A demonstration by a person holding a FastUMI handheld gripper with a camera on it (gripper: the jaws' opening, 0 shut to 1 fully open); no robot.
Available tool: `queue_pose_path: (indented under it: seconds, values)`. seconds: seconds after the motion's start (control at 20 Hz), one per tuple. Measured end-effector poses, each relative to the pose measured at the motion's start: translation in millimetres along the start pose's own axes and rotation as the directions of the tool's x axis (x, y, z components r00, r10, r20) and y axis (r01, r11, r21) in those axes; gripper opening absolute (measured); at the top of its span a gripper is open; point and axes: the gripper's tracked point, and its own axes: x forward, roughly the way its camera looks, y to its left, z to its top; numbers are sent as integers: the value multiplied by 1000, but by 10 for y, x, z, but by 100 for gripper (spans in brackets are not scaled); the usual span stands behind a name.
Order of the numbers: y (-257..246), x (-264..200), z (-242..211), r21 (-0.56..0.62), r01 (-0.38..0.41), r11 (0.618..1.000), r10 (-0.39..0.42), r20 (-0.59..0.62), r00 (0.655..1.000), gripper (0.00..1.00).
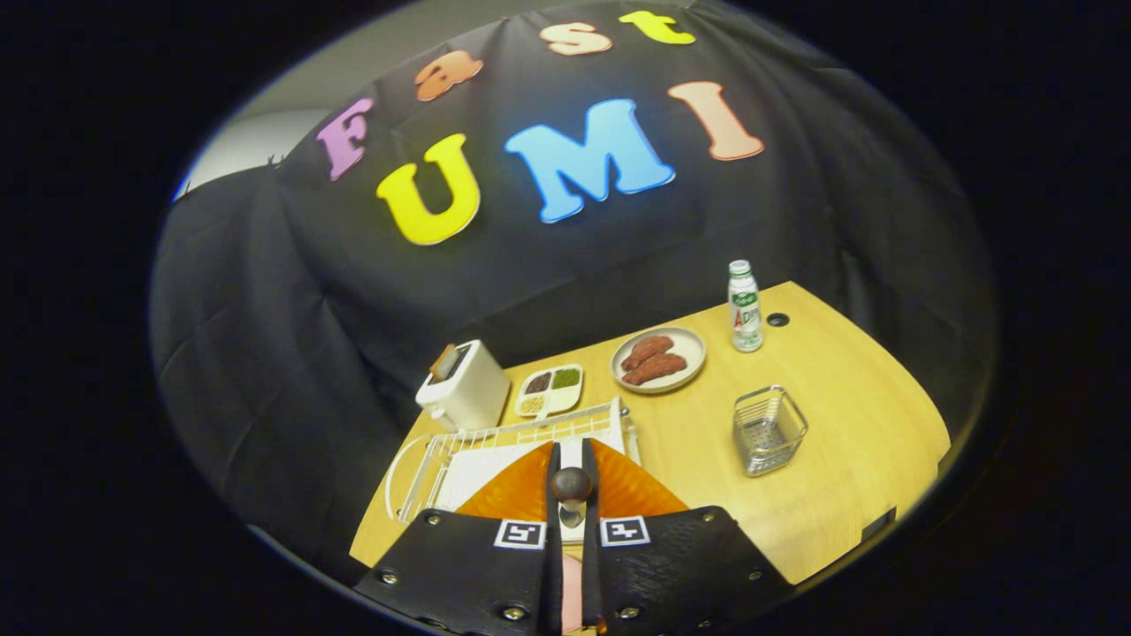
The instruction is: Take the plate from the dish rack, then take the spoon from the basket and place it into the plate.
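Your gripper (572, 459) was narrowed on the orange ribbed plastic plate (632, 490), held edge-on over the white wire dish rack (521, 437); bare wooden desk (848, 415) lay to its right.

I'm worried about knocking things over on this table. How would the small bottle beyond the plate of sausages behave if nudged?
The bottle stands upright, tall and narrow, so it would probably tip easily. Its round body would likely roll once down. The gripper is closed on the orange plate at the dish rack, well apart from it.
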Motion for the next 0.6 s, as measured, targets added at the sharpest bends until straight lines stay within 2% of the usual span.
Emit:
queue_pose_path:
  seconds: [0.25,0.6]
  values:
    - [597,36,-762,-142,-92,986,76,-120,990,8]
    - [987,209,-1515,-267,-176,947,114,-232,966,8]
